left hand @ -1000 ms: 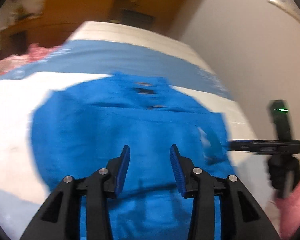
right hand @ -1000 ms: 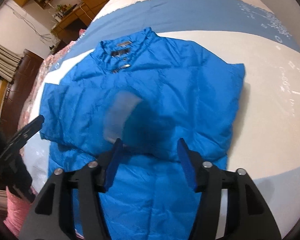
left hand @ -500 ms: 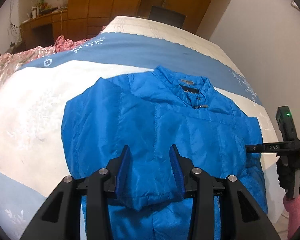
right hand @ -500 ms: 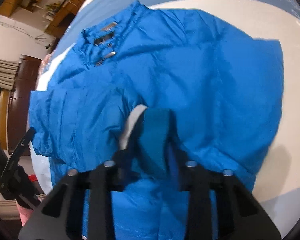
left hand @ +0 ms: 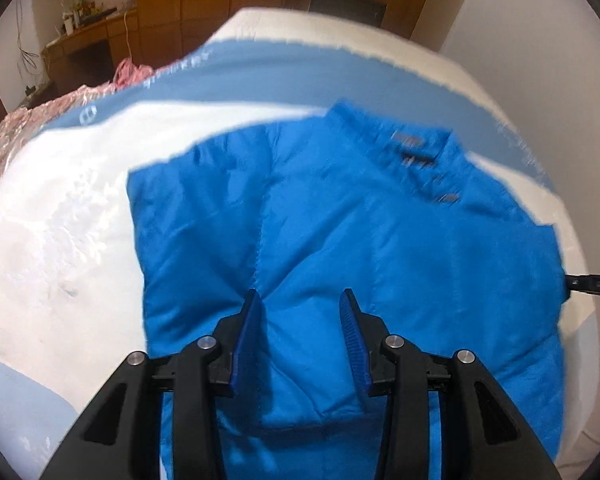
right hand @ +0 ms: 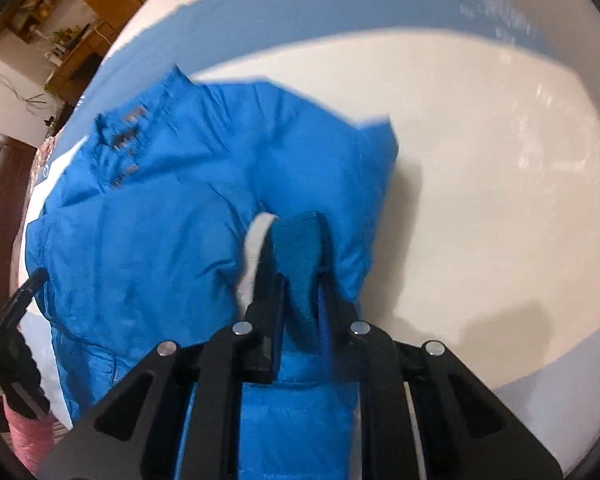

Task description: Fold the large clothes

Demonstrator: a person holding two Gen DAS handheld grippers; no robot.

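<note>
A bright blue puffer jacket lies spread on the bed, collar toward the far side. My left gripper hovers low over its near half, open, with nothing pinched between the blue pads. In the right wrist view the jacket fills the left half. My right gripper is shut on the teal knit cuff, and a strip of white lining sticks out beside the left finger. The right gripper's tip shows at the right edge of the left wrist view.
The bed cover is white with blue bands and runs bare to the jacket's right. Pink floral fabric lies at the bed's far left. Wooden cabinets stand behind. A gloved hand with a pink sleeve holds the left gripper.
The right gripper's jaws went from wide apart to shut on the cuff, and it dropped closer to the jacket. The left gripper sank toward the jacket and stayed open.
</note>
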